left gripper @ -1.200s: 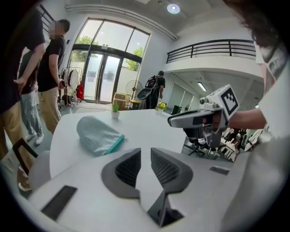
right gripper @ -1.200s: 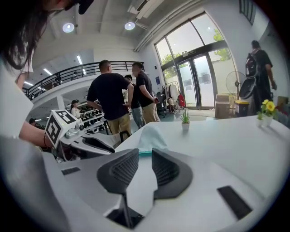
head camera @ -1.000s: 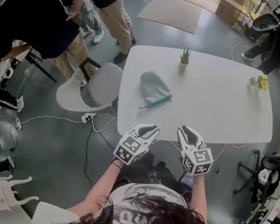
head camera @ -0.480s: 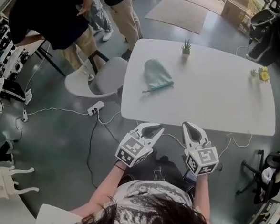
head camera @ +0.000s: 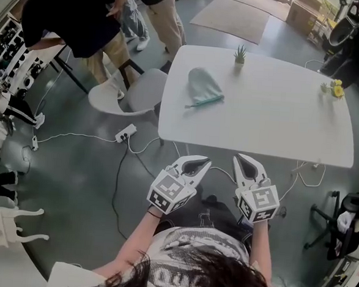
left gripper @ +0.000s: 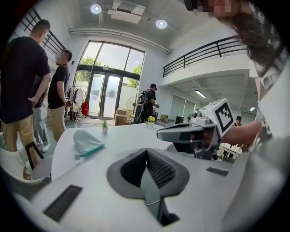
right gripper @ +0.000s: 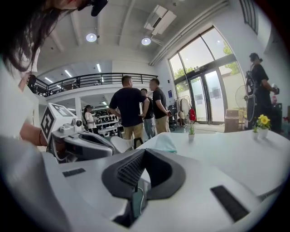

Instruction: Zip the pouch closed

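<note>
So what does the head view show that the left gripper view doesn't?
Only the head view: the power strip on the floor and the rug. Only the left gripper view: the glass doors, ceiling lights and balcony railing. Both: the table, the pouch and the plant.

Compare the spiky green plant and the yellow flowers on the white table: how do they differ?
The spiky green plant shows only pointed leaves; the yellow flowers carry bright blooms. The plant stands at the table's far edge near the pouch; the flowers stand towards its right end. Both are small and upright.
</note>
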Tool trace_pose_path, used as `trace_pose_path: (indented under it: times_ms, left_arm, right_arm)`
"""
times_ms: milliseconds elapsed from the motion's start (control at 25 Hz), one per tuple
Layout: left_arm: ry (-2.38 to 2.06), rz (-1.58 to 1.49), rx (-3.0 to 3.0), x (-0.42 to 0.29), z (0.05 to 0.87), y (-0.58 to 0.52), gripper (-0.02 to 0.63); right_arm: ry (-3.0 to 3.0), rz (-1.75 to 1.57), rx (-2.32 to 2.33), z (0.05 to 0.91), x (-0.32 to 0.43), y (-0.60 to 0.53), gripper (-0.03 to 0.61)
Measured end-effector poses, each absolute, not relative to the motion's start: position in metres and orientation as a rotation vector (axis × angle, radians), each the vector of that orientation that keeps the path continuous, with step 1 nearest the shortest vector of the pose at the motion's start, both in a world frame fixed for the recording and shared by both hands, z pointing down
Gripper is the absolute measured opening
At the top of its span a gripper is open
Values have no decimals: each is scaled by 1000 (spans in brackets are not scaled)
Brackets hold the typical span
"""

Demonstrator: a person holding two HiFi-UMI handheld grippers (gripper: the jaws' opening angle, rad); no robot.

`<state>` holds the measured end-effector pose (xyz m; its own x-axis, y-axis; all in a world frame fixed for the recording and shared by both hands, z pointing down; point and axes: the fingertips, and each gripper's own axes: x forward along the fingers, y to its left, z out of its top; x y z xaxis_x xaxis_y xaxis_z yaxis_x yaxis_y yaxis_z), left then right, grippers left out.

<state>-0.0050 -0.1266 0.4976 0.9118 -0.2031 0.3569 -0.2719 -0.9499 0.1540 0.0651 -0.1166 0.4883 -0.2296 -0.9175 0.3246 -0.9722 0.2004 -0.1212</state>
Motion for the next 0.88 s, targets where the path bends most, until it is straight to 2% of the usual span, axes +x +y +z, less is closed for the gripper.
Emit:
trace_pose_path:
  times_ms: [880]
  left_arm:
    - [-336,491,2916,3,486,-111,12]
  right_arm:
    - [-2323,442,1773,490,61,-101,-6]
